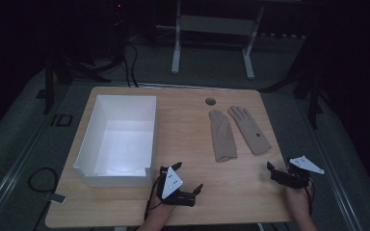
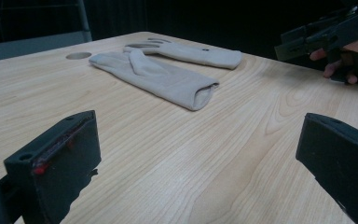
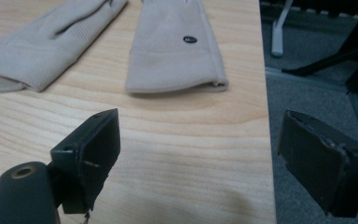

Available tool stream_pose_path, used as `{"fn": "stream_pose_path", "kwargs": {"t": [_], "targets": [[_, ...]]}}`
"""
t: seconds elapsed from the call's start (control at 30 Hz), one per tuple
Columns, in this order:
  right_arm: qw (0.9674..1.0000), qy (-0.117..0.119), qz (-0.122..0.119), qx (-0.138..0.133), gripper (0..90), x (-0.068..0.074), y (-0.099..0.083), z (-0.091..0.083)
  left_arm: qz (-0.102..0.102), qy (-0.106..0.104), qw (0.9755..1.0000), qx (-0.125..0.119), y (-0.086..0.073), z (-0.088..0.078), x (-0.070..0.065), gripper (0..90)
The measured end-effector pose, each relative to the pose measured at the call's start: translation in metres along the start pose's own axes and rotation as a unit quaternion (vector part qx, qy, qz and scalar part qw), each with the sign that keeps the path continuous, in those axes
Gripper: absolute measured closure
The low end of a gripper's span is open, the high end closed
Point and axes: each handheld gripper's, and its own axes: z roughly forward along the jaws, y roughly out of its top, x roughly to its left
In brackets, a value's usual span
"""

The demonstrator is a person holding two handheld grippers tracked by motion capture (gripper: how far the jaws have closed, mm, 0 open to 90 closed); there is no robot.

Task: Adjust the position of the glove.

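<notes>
Flat on the light wooden table [image 1: 188, 139] lie two beige knit gloves, side by side on its right half: the left-hand glove [image 1: 221, 135] with its cuff toward the person, and the right-hand glove [image 1: 249, 129], which bears a small dark tag, angled slightly outward. Near the table's front edge, the left gripper [image 1: 187, 184] hovers with jaws spread wide, holding nothing. Likewise the right gripper [image 1: 275, 173] gapes empty just before the tagged glove's cuff. An open white rectangular box [image 1: 87, 147] sits at the left.
</notes>
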Motion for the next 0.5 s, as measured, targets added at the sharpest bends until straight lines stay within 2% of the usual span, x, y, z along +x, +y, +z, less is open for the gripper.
{"fn": "stream_pose_path", "kwargs": {"t": [0.13, 0.3, 0.43, 0.5], "targets": [[1.0, 0.003, -0.004, -0.001, 13.0, 0.0001, 0.0, -0.0002, 0.001, 0.001, 1.0, 0.001, 0.0002, 0.0002, -0.0002, 0.1], [0.9997, 0.021, -0.008, 0.009, 11.3, 0.0003, 0.0009, -0.0003, 0.004, -0.002, 1.0, 0.002, 0.0002, 0.0003, -0.0006, 0.1], [0.9998, 0.016, 0.0, 0.014, 13.0, 0.0012, 0.0035, -0.0024, 0.003, -0.001, 1.0, 0.003, 0.0003, 0.0004, -0.0004, 0.1], [0.9985, 0.028, 0.015, 0.043, 13.1, 0.0006, 0.0079, -0.0037, 0.002, -0.002, 1.0, 0.003, 0.0003, 0.0003, -0.0001, 0.1]]}}
